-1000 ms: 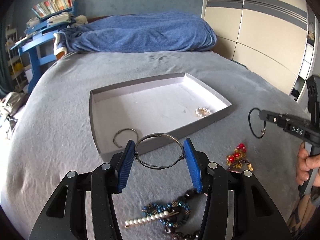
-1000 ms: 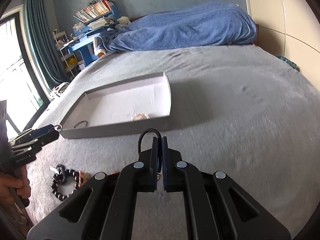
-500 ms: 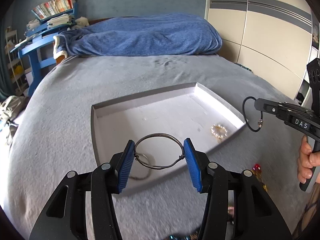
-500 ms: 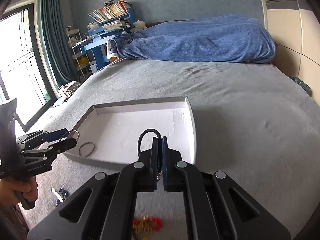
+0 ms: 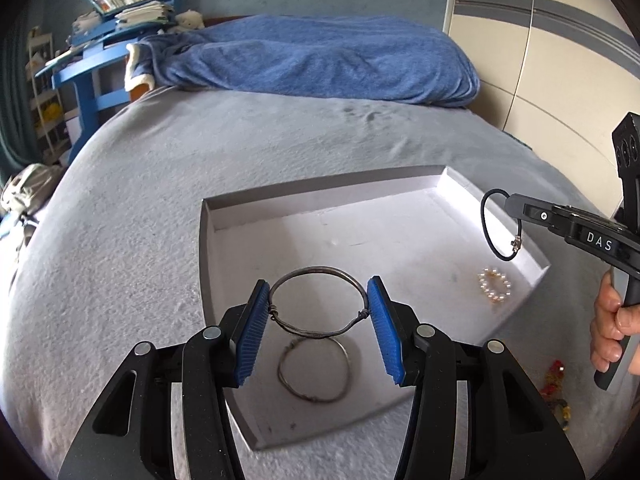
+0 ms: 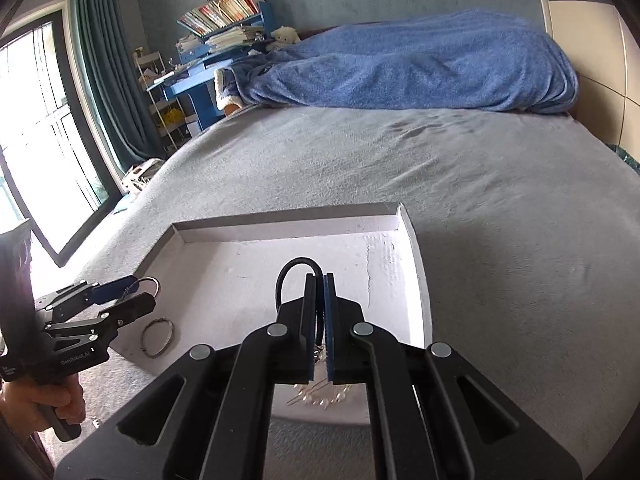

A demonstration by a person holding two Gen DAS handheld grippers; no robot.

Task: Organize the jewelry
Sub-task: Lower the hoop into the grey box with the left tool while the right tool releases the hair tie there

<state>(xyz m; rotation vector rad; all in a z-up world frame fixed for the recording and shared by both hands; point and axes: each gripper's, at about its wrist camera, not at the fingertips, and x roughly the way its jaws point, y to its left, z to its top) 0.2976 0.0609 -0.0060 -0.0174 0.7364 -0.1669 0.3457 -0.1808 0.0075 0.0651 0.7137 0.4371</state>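
Observation:
A shallow white tray (image 5: 206, 240) lies on the grey bed; it also shows in the right wrist view (image 6: 418, 276). My left gripper (image 5: 318, 312) is shut on a thin silver wire bangle (image 5: 316, 273) and holds it above the tray's near corner. A second silver bangle (image 5: 314, 372) lies in the tray below it, also seen in the right wrist view (image 6: 158, 338). A pearl bracelet (image 5: 495, 289) lies at the tray's right side. My right gripper (image 6: 319, 292) is shut on a black cord loop (image 6: 294, 266) over the tray's right part, and shows in the left wrist view (image 5: 516, 208).
Red and gold beaded jewelry (image 5: 554, 384) lies on the grey bedspread right of the tray. A blue blanket (image 5: 312, 60) is heaped at the bed's far end. A blue desk with books (image 6: 224, 40) stands beyond. Wardrobe doors (image 5: 540, 48) stand at right.
Both grippers have moved forward over the tray with their jewelry still held. The loose beaded pieces on the bed have dropped out of the left wrist view.

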